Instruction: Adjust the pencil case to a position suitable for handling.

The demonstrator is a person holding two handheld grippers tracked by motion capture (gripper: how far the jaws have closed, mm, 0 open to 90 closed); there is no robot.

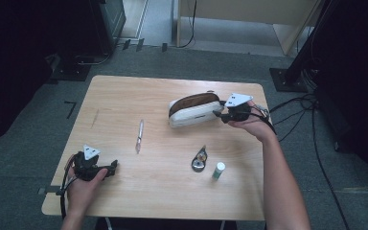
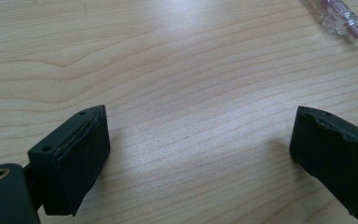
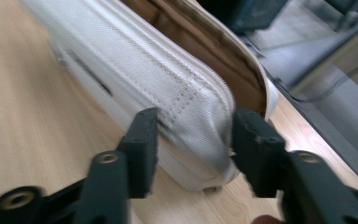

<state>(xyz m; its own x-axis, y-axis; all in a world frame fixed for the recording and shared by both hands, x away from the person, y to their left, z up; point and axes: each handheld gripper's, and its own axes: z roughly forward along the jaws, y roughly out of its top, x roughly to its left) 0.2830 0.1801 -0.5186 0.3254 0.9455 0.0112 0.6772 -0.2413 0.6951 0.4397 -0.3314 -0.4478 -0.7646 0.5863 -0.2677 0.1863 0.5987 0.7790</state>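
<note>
A white fabric pencil case [image 1: 194, 109] with a brown lining lies unzipped at the table's back right. My right gripper [image 1: 219, 115] meets its right end. In the right gripper view both black jaws press on that end of the case [image 3: 168, 79], one on the white side and one at the zip edge, so the right gripper [image 3: 196, 126] is shut on it. My left gripper [image 1: 114, 166] rests near the front left of the table. Its jaws stand wide open over bare wood, and the left gripper [image 2: 198, 126] has nothing between them.
A clear pen [image 1: 139, 135] lies mid-table, and its tip [image 2: 338, 16] shows at the top right of the left gripper view. A small dark round item [image 1: 200, 160] and a white tube with a green cap [image 1: 218, 170] sit at the front right of the wooden table [image 1: 124, 96].
</note>
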